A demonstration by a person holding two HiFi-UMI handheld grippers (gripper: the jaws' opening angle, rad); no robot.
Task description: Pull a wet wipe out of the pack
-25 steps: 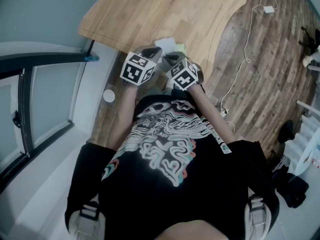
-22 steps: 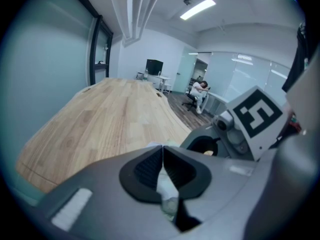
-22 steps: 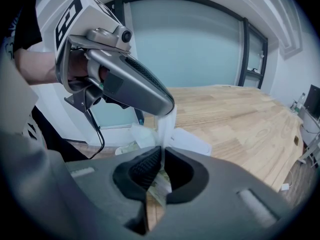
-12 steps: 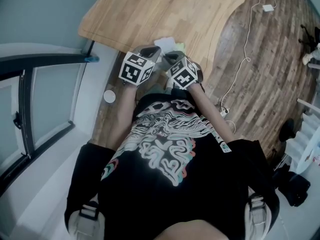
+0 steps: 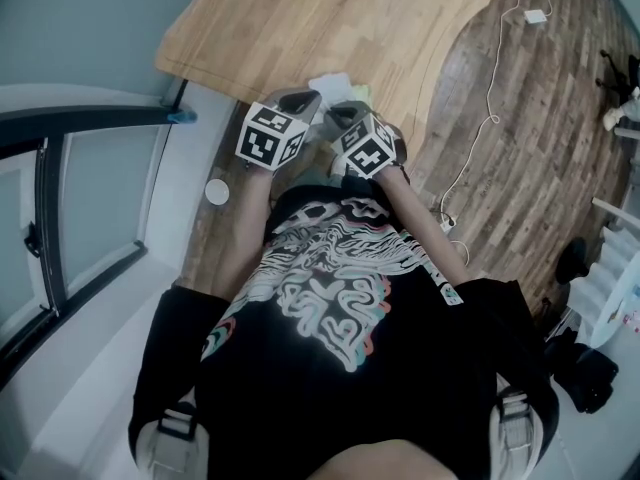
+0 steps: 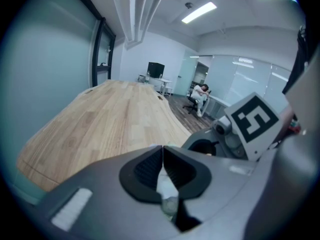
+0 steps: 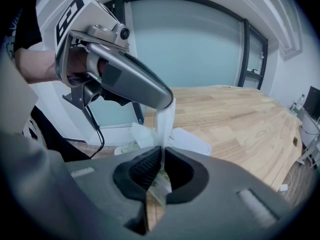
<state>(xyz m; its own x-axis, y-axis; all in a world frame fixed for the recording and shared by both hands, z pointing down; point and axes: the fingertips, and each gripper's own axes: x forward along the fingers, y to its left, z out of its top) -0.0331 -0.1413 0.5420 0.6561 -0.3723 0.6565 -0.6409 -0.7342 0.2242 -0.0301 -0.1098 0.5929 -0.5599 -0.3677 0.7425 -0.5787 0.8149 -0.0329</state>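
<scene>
At the near edge of the wooden table [image 5: 330, 28] both grippers stand tip to tip. My left gripper [image 6: 162, 151] is shut on a white wet wipe [image 6: 165, 185]. In the right gripper view that wipe [image 7: 165, 121] hangs as a taut strip from the left gripper [image 7: 169, 101] down to my right gripper [image 7: 162, 154]. The right gripper is shut on the pale green wipe pack [image 7: 160, 190]. In the head view the left gripper [image 5: 300, 98] and right gripper [image 5: 343, 111] hide most of the pack [image 5: 359, 93].
A flat white sheet [image 7: 192, 141] lies on the table just beyond the right jaws, white [image 5: 330, 85] in the head view too. A cable [image 5: 480, 133] runs over the wood floor at right. A glass wall [image 5: 90, 198] stands at left.
</scene>
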